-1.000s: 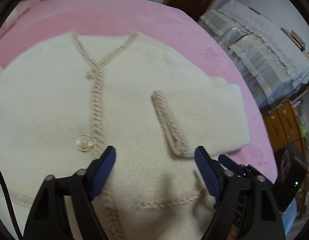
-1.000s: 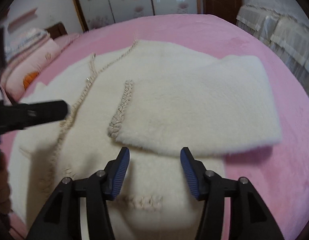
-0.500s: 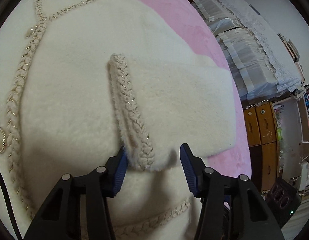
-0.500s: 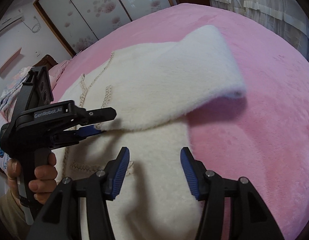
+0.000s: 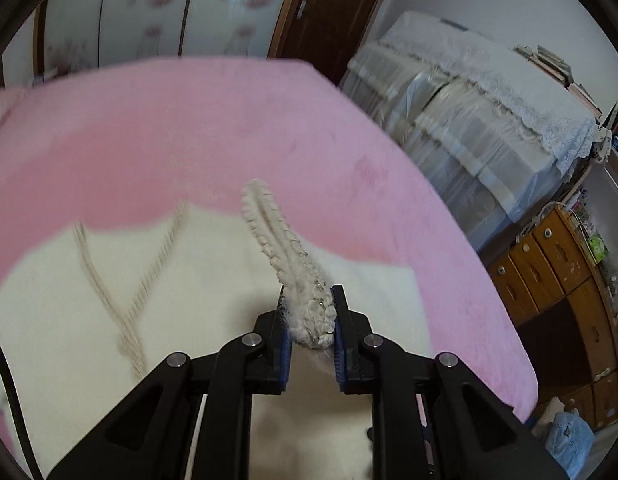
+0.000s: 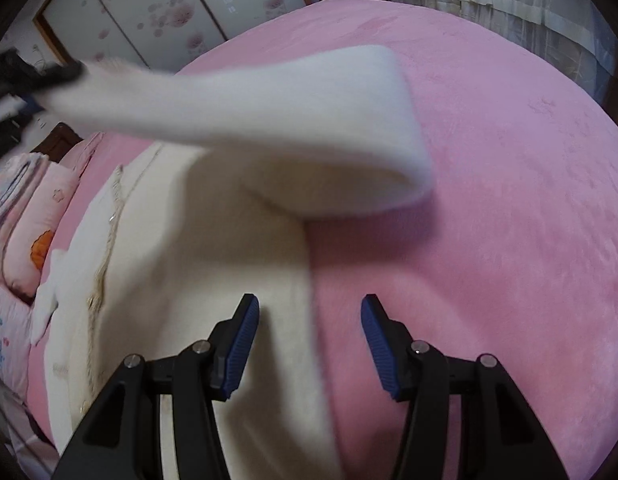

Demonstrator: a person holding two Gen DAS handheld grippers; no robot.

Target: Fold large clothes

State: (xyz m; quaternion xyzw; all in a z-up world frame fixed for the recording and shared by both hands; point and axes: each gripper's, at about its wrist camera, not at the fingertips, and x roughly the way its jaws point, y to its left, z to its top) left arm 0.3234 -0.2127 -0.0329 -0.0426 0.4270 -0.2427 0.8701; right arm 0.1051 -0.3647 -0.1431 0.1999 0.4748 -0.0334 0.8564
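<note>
Jaws on your left gripper point(image 5: 311, 322) have just been closing and now pinch the braided cuff point(image 5: 309, 312) of the cream cardigan point(image 5: 197, 292), so the sleeve point(image 6: 269, 120) hangs lifted, its long axis running from that cuff back down to the cardigan's shoulder. Your right gripper point(image 6: 309, 344) has its jaws apart, nothing between them, straddling the cardigan's side edge on the pink bedspread point(image 6: 489, 200). I'd say the left hand is the one placed to lay the sleeve across the cardigan's front.
</note>
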